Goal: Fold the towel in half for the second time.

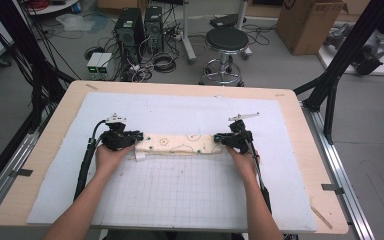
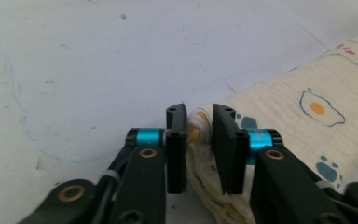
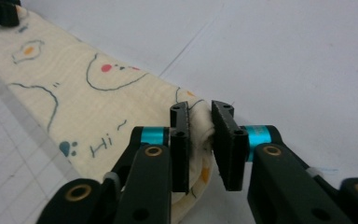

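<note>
A cream cloth [image 1: 180, 144] printed with fried eggs and small drawings lies folded into a long strip across the middle of the white grid mat [image 1: 180, 195]. My left gripper [image 1: 139, 136] is at its left end and my right gripper [image 1: 219, 137] at its right end, both low over the mat. In the left gripper view the jaws [image 2: 199, 116] stand a little apart around a bunched corner of the cloth [image 2: 303, 107], which sits loosely between the pads. The right gripper view shows the same: the jaws [image 3: 199, 112] slightly parted around the folded end of the cloth [image 3: 74, 88].
The mat covers most of a wooden table [image 1: 45, 150]. Beyond the far edge stand a black stool [image 1: 226, 42], computer towers [image 1: 130, 27] with tangled cables, and a cardboard box [image 1: 310, 22]. Black frame posts [image 1: 347, 55] rise at the right and left.
</note>
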The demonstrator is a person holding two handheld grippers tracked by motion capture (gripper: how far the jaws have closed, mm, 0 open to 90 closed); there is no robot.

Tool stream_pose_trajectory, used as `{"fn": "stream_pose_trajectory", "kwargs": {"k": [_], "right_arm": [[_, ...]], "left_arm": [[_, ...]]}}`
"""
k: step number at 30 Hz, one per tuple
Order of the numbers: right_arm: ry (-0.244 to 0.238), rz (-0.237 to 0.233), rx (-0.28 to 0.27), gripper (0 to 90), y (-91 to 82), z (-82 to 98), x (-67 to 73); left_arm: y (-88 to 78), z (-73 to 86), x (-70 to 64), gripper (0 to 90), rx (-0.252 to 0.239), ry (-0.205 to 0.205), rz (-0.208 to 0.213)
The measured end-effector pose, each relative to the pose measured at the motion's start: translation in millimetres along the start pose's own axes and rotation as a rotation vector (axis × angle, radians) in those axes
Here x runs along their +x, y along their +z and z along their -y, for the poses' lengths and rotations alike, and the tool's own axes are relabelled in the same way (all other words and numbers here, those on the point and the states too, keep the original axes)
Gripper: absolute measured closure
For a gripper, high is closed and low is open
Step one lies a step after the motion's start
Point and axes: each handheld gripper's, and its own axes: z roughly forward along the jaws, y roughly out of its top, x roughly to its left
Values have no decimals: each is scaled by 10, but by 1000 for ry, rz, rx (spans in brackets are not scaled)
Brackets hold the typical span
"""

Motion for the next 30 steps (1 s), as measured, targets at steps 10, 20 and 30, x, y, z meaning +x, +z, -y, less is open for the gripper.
{"fn": "stream_pose_trajectory", "kwargs": {"k": [10,20,30], "right_arm": [[-18,-14,-72,633,-155,-49,83],[-39,-24,-69,639,-170,-55,154],[-46,-36,-56,607,-120,-52,214]], "left_arm": [[-191,-76,-44,637,-53,11,16],[-204,-56,-179,684,-4,97,53],[-200,-41,-200,671,13,109,57]]}}
